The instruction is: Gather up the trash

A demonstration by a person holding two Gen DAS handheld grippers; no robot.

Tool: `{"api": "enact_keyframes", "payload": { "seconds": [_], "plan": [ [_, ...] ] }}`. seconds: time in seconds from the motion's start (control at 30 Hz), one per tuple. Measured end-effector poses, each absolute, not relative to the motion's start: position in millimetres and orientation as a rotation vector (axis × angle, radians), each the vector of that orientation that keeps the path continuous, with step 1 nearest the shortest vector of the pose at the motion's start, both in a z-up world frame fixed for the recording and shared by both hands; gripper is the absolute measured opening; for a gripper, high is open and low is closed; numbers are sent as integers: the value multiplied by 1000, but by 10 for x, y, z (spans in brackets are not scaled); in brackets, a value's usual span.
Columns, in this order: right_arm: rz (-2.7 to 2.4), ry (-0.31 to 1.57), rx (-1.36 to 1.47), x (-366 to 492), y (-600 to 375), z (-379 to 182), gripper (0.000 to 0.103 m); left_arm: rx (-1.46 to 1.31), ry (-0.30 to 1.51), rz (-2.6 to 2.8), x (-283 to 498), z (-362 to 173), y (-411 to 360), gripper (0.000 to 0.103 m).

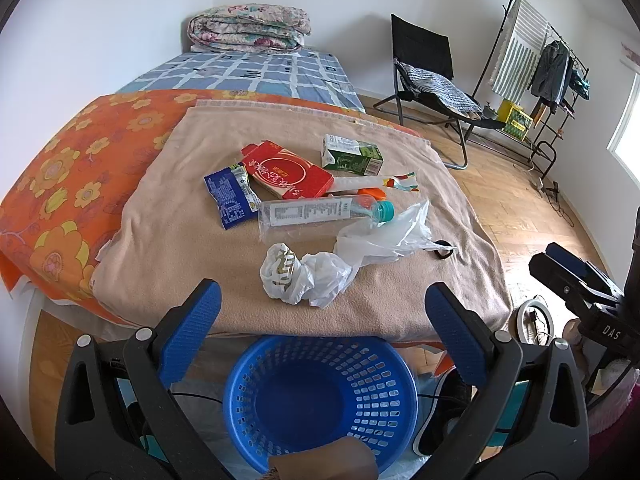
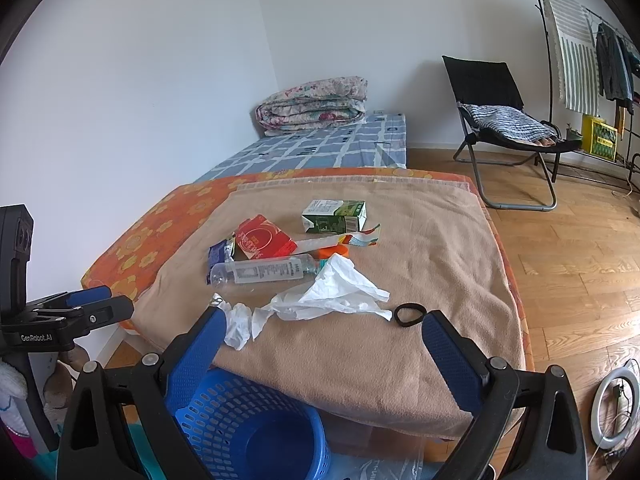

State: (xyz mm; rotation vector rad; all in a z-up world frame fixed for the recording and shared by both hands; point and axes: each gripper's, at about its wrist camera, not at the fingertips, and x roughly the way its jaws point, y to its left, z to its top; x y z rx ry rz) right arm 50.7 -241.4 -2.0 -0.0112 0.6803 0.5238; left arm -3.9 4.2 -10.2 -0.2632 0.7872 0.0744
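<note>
Both my tongs, left [image 1: 320, 320] and right [image 2: 322, 344], gape empty. Crumpled bag [image 1: 298, 276] may slip the pinch; basket [image 1: 320, 400] seems nearly empty.

Bottle [image 1: 316, 216] on blanket [image 1: 200, 280], carton [image 1: 351, 155] behind, basket [image 1: 320, 396] before.

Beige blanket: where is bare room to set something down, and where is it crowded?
Bare: the beige blanket along its near edge, and its right side past the black hair tie. Crowded: the middle, around the clear bottle, red box, green carton and white plastic bag.
</note>
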Motion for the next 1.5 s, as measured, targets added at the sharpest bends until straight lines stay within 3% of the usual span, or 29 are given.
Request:
{"api": "enact_keyframes", "payload": {
  "seconds": [1.5],
  "plan": [
    [525, 719, -3, 507, -2377, -77, 100, -264, 805, 76, -61, -165, 55, 103]
  ]
}}
